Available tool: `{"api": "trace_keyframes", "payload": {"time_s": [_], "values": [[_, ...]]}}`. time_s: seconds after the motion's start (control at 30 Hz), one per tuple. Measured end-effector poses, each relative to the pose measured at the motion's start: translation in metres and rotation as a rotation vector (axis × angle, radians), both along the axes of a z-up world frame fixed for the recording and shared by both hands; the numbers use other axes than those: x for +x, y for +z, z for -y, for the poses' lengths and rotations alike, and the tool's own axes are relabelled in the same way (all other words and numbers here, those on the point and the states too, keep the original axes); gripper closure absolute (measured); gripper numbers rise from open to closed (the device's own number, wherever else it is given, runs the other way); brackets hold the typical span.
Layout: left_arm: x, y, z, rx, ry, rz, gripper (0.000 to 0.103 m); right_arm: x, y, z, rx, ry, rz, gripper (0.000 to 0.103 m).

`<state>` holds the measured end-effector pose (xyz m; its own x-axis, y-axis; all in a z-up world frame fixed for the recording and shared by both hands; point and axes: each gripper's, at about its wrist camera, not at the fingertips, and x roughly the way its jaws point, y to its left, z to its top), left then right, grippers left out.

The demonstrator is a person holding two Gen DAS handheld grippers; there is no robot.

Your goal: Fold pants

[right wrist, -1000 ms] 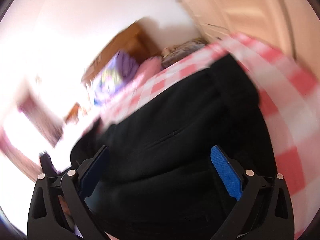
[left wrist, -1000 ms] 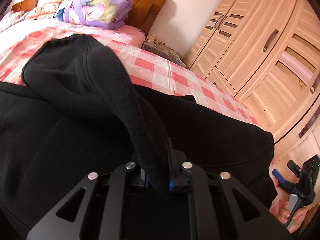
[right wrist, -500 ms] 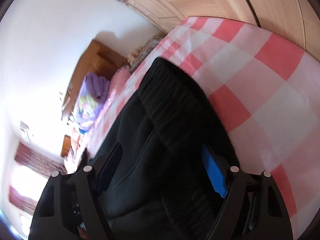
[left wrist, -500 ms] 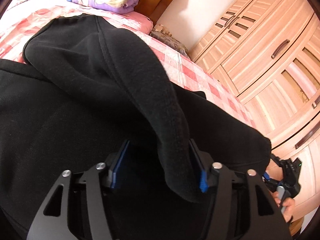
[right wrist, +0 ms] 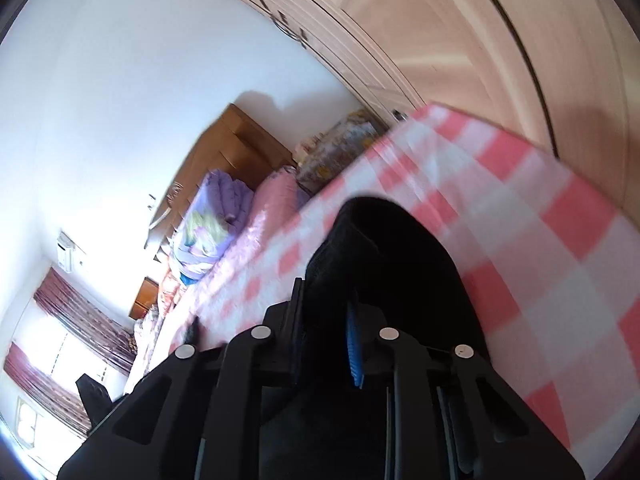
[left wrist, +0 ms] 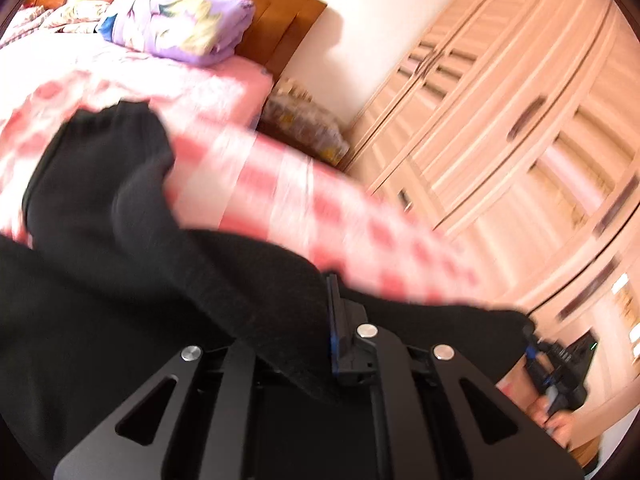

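Black pants (left wrist: 120, 280) lie across a bed with a pink and white checked sheet (left wrist: 320, 208). My left gripper (left wrist: 296, 344) is shut on a thick fold of the black pants, which drapes away up and to the left. My right gripper (right wrist: 326, 320) is shut on another edge of the pants (right wrist: 392, 264), with cloth bunched between the blue pads. In the left wrist view the right gripper (left wrist: 556, 368) shows at the far right, in a hand, at the pants' end.
A wooden headboard (left wrist: 276, 12) and a folded purple quilt (left wrist: 180, 20) are at the bed's head. A light wooden wardrobe (left wrist: 520, 120) runs along the bed's right side. A cluttered bedside stand (left wrist: 304, 120) sits between them.
Both grippers have closed on the pants; half a second ago each was open around the cloth. Both views have shifted and are blurred by motion.
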<state>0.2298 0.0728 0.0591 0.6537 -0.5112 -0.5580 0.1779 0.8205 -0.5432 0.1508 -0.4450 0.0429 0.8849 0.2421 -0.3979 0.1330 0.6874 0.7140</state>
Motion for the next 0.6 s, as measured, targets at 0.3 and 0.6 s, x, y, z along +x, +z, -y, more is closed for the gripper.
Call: {"api": "trace_keyframes", "payload": {"time_s": [0.3, 0.6], "values": [[-0.072, 0.022, -0.036, 0.045, -0.083, 0.049, 0.095, -0.087, 0.013, -0.019, -0.038, 0.104, 0.090, 0.083], [-0.122, -0.109, -0.024, 0.164, -0.109, -0.137, 0.095, -0.128, -0.089, -0.011, 0.050, 0.064, -0.135, 0.085]]}}
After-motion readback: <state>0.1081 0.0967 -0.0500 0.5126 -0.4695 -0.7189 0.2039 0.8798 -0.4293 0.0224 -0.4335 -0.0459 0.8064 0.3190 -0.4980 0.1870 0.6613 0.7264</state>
